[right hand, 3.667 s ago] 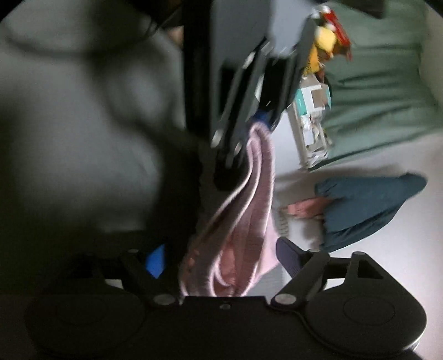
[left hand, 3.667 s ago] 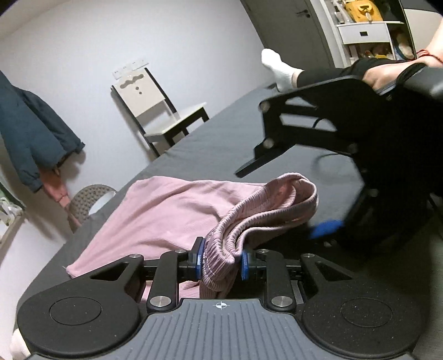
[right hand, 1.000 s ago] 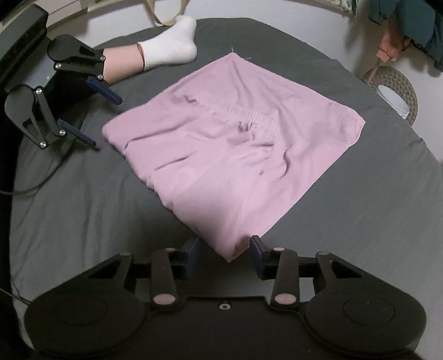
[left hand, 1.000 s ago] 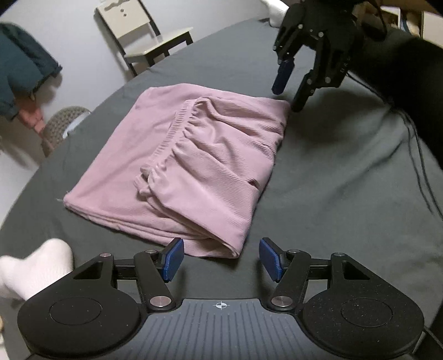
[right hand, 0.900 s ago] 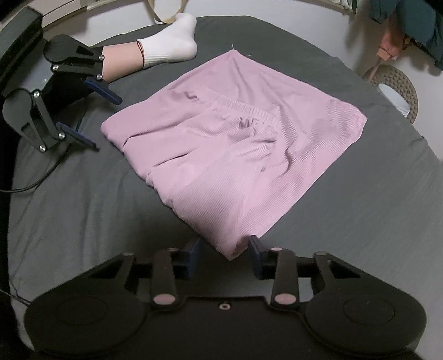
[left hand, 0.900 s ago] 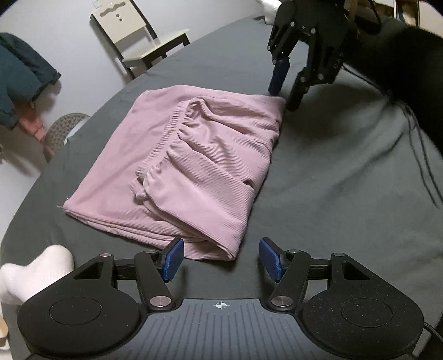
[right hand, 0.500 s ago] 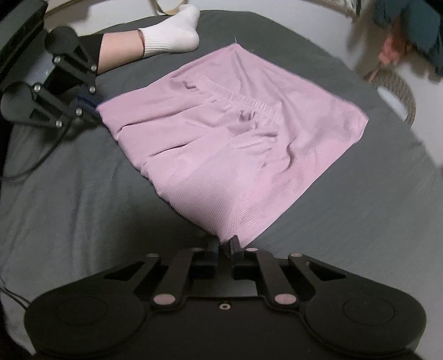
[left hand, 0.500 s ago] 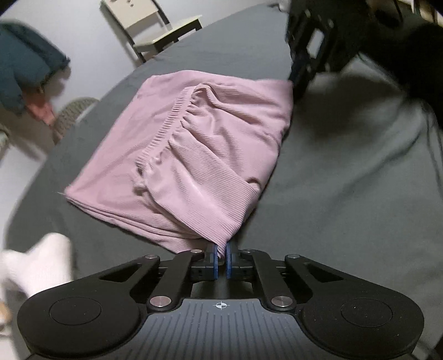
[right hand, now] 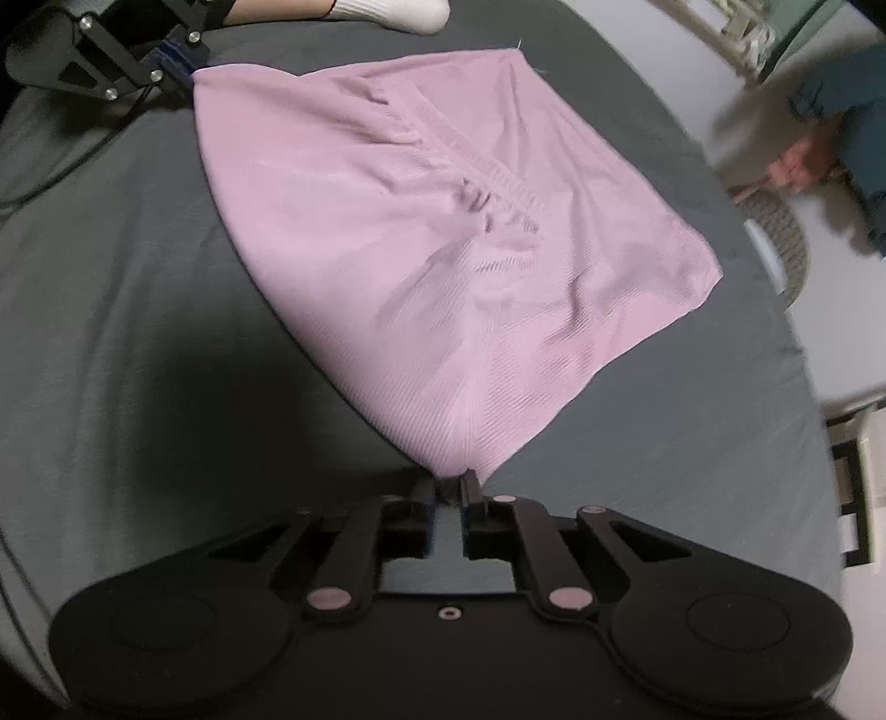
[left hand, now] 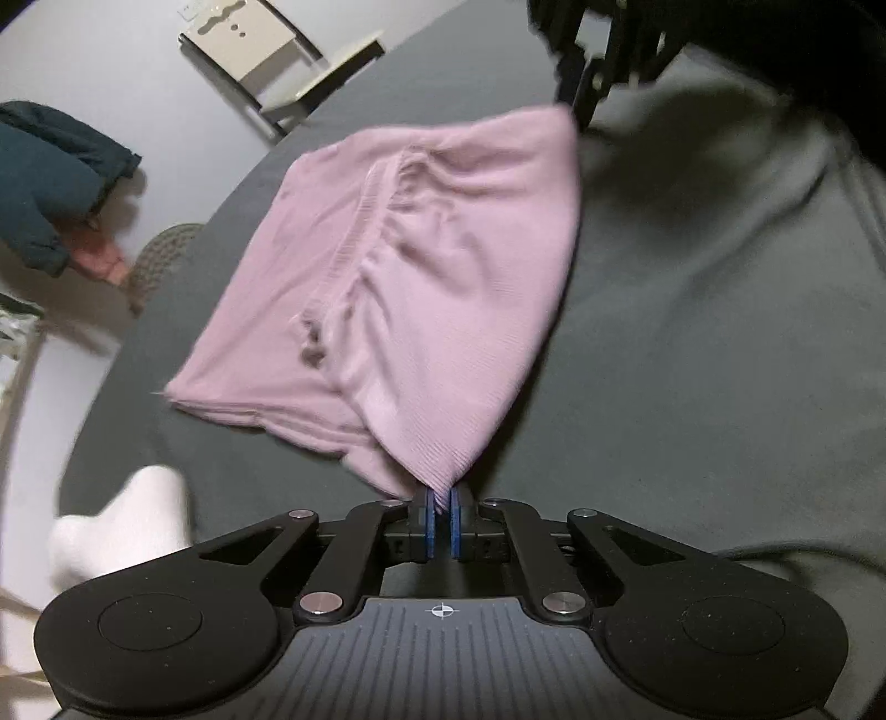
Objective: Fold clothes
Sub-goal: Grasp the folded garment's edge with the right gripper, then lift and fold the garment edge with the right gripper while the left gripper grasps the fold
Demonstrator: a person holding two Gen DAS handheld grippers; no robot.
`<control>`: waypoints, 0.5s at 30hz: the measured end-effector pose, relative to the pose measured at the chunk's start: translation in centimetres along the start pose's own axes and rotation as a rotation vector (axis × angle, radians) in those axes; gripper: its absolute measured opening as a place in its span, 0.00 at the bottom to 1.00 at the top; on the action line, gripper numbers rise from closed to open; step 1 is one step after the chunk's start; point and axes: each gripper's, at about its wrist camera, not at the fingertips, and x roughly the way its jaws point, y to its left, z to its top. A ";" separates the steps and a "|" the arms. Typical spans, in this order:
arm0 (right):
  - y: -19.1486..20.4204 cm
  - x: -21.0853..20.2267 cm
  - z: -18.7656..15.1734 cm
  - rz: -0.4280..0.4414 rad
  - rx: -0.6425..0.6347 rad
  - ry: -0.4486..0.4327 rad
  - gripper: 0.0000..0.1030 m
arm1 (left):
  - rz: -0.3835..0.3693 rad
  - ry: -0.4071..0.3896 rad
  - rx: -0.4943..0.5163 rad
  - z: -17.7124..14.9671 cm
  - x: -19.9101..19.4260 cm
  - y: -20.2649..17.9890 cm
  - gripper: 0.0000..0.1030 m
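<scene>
A pink ribbed garment (left hand: pixel 421 266) with an elastic waistband lies folded on the dark grey bed sheet (left hand: pixel 692 343). My left gripper (left hand: pixel 440 512) is shut on its near corner, which is lifted a little off the sheet. In the right wrist view the same pink garment (right hand: pixel 443 221) stretches away from my right gripper (right hand: pixel 448 487), shut on the opposite corner. Each gripper shows in the other's view: the right gripper (left hand: pixel 576 105) at the garment's far corner, the left gripper (right hand: pixel 183 58) at the top left corner.
A white-socked foot (left hand: pixel 122 531) rests on the bed near my left gripper and shows again as a foot (right hand: pixel 410 14) at the top. A chair (left hand: pixel 277 61), a hanging dark teal jacket (left hand: pixel 50 183) and a woven basket (right hand: pixel 775 243) stand beyond the bed's edge.
Both grippers were open at the garment's corners a second ago; they have shut on those corners. The folded edge between them is now pulled taut and raised.
</scene>
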 end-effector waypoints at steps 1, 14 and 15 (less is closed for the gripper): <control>0.4 -0.2 0.0 -0.022 -0.013 -0.006 0.32 | 0.002 0.012 -0.013 0.1 0.1 0.1 0.04; 11.9 -2.6 2.8 -0.298 -0.477 -0.259 0.69 | 0.180 -0.161 0.041 0.1 -1.7 0.2 0.93; 12.5 -2.3 3.5 -0.296 -0.487 -0.271 0.69 | 0.184 -0.171 0.050 0.2 -1.7 0.1 0.93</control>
